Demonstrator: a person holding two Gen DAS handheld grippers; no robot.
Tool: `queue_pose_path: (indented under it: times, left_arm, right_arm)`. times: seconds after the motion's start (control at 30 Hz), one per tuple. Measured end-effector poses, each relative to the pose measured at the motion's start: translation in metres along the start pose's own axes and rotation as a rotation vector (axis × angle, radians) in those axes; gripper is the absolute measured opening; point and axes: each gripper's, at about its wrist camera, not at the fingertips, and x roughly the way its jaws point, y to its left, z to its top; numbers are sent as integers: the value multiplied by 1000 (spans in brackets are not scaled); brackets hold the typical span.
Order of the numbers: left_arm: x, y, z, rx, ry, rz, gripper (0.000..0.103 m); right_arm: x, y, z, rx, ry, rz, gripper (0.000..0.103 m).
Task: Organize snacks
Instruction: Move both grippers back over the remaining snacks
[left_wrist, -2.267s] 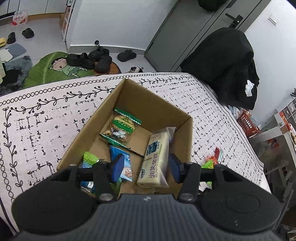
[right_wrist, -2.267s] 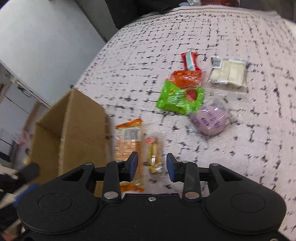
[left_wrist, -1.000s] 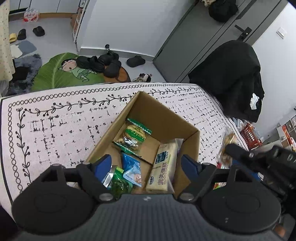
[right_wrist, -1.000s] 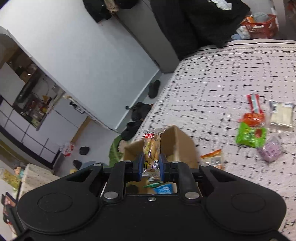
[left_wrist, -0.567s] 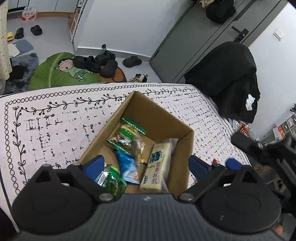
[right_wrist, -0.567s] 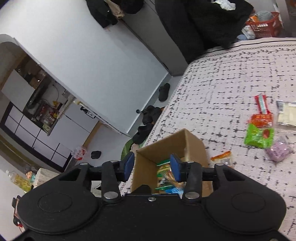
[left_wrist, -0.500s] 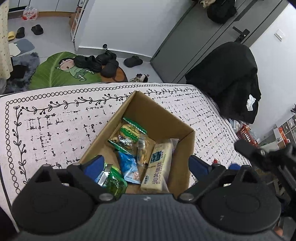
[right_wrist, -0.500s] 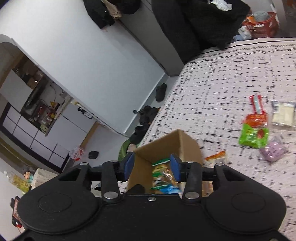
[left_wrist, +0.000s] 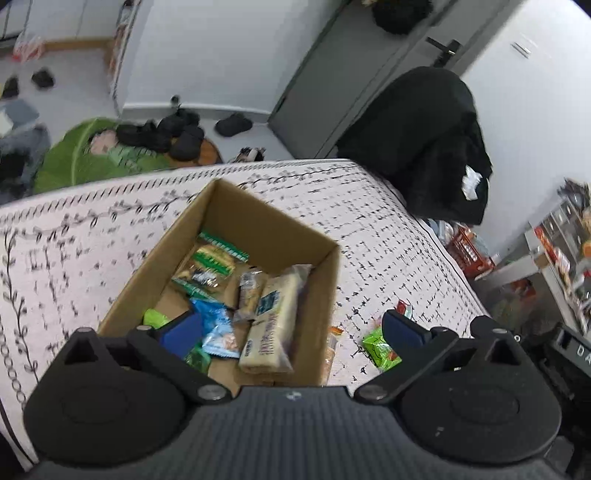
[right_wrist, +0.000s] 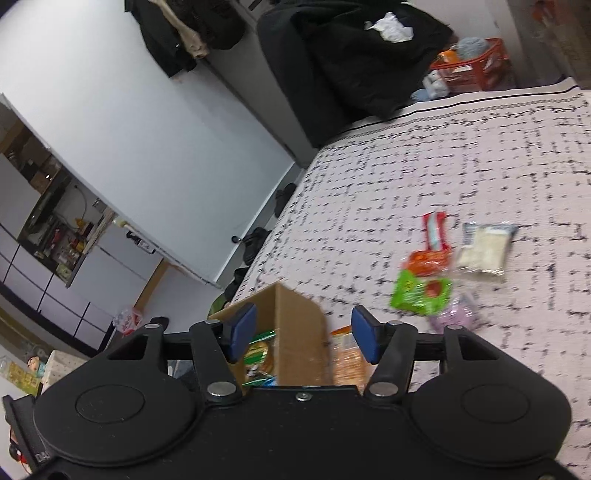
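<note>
Snack pouch (left_wrist: 250, 291), dropped a moment ago from the right claw (right_wrist: 303, 336), now lies inside the cardboard box (left_wrist: 325, 280); both claws gape empty, left claw (left_wrist: 291, 332) above it, more snacks remaining beside the box.

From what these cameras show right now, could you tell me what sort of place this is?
Most likely a lived-in home, perhaps a small flat. A patterned cloth covers the table or bed where the cardboard box sits, shoes lie by a door, and kitchen-like shelves show beyond.
</note>
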Motion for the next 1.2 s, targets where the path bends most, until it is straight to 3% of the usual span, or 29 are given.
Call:
queue_pose_path:
  times: [0.33,0.4,0.5,0.67,0.9,1.2]
  left_arm:
    - [2,-49,-16,160,-11,11,103]
    - [0,-59,-21,206,-38,44,103]
    - [0,-68,-24,220,-44,20,103]
    - [-2,-84,-33,265,-111,52,103]
    - [15,-107,-46,302,-107,49,100]
    - [49,-138,-66,343,-43,19,91]
  right_arm:
    - [-13,-45,14,22,6,-58,62]
    - [-12,-56,14,39,10,-57,62]
    - [-9,-72,11,79,13,-48,65]
    - [-3,-89,7,110,45,-50,65]
    - [1,-116,13,148,48,-57,65]
    - [11,-139,26,184,42,-57,65]
